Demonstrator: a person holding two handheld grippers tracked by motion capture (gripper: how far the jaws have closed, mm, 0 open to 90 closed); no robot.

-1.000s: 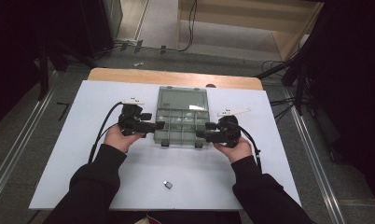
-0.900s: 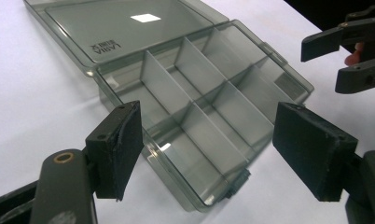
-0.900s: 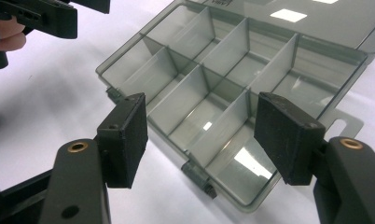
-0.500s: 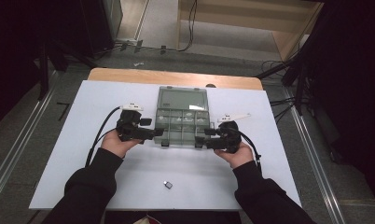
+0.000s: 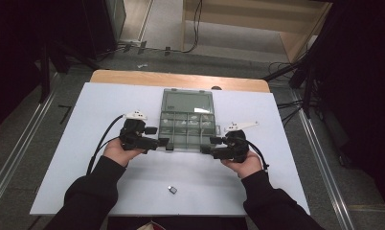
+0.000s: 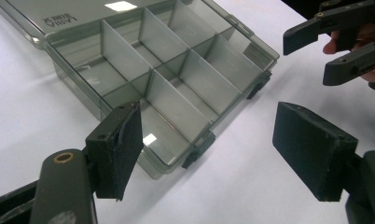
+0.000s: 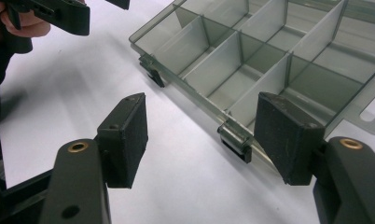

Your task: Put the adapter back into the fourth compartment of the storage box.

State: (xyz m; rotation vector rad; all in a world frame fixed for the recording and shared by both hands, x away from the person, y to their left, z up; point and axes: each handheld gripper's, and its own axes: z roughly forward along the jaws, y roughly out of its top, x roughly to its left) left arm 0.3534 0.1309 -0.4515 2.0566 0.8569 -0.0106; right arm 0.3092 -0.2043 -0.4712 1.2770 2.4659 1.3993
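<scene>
Item: my left gripper [image 5: 163, 142], jaws wide apart, gripping nothing, at the near-left corner of the clear compartment box [image 5: 186, 125] (lid open, lying mid-table). My right gripper [image 5: 206, 145], likewise wide and empty-jawed, straddles a front latch [image 7: 235, 139] at the box's near-right corner.

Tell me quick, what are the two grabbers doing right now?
Left gripper: open, holding nothing, its fingers at the clear box's front edge.
Right gripper: open, holding nothing, by the same edge.
</scene>
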